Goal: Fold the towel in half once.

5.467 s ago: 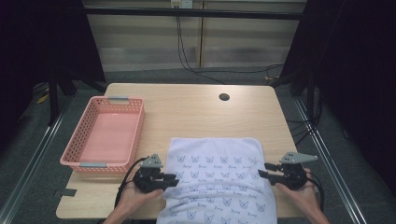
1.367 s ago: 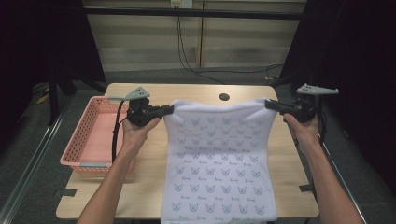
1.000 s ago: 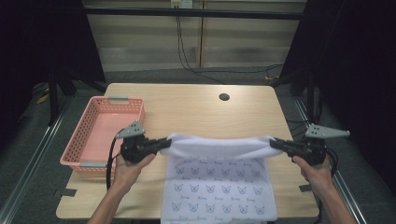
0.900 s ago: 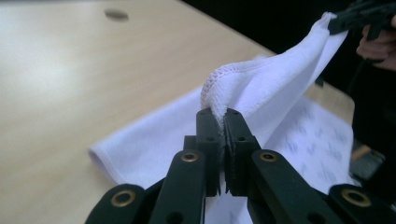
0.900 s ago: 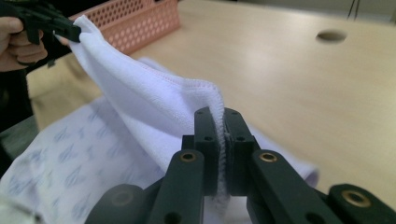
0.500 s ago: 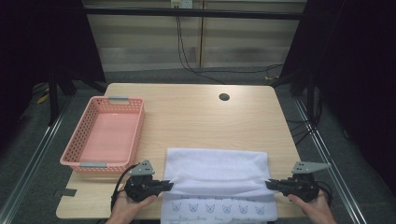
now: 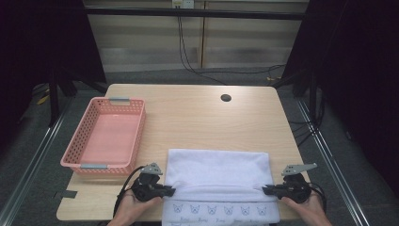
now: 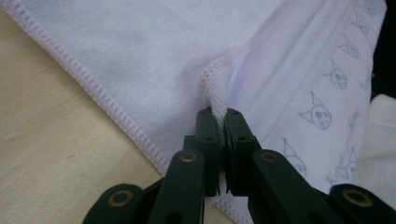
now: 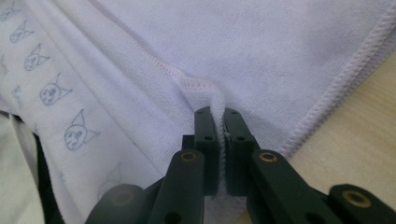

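Both grippers, left gripper (image 7: 170, 191) and right gripper (image 7: 266, 190), are clamped on the folded towel's (image 7: 216, 169) hemmed corners, flat on the table (image 7: 197, 117).

One towel (image 7: 217, 169), one pink basket (image 7: 106, 136), one table (image 7: 197, 117), two grippers: left (image 7: 170, 191), right (image 7: 266, 190); two hands.

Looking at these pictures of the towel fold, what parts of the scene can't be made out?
- Towel: its near edge in the high view is cut off by the bottom of the picture.
- Towel corners pinched by the left gripper and right gripper: hidden between the shut jaws.
- Table under the towel: covered.
- Basket: its mesh pattern is too small.
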`<state>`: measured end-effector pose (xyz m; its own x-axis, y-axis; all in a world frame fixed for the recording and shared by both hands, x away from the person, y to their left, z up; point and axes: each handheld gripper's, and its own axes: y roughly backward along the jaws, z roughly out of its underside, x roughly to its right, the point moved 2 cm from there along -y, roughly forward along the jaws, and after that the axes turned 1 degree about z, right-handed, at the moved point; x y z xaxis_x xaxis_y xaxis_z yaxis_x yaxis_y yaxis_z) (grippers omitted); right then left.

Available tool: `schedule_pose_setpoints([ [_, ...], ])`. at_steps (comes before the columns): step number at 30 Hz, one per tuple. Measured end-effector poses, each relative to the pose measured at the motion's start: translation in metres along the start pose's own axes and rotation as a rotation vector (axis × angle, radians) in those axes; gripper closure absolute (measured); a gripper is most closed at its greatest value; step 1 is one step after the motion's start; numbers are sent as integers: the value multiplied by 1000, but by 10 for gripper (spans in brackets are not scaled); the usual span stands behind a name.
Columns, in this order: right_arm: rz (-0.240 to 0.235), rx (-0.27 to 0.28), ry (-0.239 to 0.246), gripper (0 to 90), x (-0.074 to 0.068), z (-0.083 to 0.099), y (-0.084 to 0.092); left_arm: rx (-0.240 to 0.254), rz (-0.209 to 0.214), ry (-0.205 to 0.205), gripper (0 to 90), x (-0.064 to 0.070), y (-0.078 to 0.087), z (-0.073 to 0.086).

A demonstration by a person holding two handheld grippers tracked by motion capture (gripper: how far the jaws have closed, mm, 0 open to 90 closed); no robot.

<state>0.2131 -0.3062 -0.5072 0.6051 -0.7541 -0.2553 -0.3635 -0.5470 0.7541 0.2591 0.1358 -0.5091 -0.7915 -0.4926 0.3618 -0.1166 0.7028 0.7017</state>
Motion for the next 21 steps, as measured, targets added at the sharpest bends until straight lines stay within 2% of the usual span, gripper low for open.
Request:
schedule_pose_setpoints([
  [7,37,25,-12,865,9,-10,-7,23,-16,16,867,-17,-4,-12],
  [9,35,36,-33,866,12,-12,-9,21,-45,0,868,-20,-6,-17],
  [12,47,45,-35,866,16,-17,-12,22,-88,-35,868,-24,-11,-26],
  [16,59,57,-42,866,25,-24,-16,35,-90,-5,870,-35,-16,-37],
  [19,74,64,-39,866,31,-29,-18,24,-130,-36,870,-39,-19,-46],
  [21,87,70,-31,866,35,-33,-20,38,-133,-25,870,-45,-23,-50],
])
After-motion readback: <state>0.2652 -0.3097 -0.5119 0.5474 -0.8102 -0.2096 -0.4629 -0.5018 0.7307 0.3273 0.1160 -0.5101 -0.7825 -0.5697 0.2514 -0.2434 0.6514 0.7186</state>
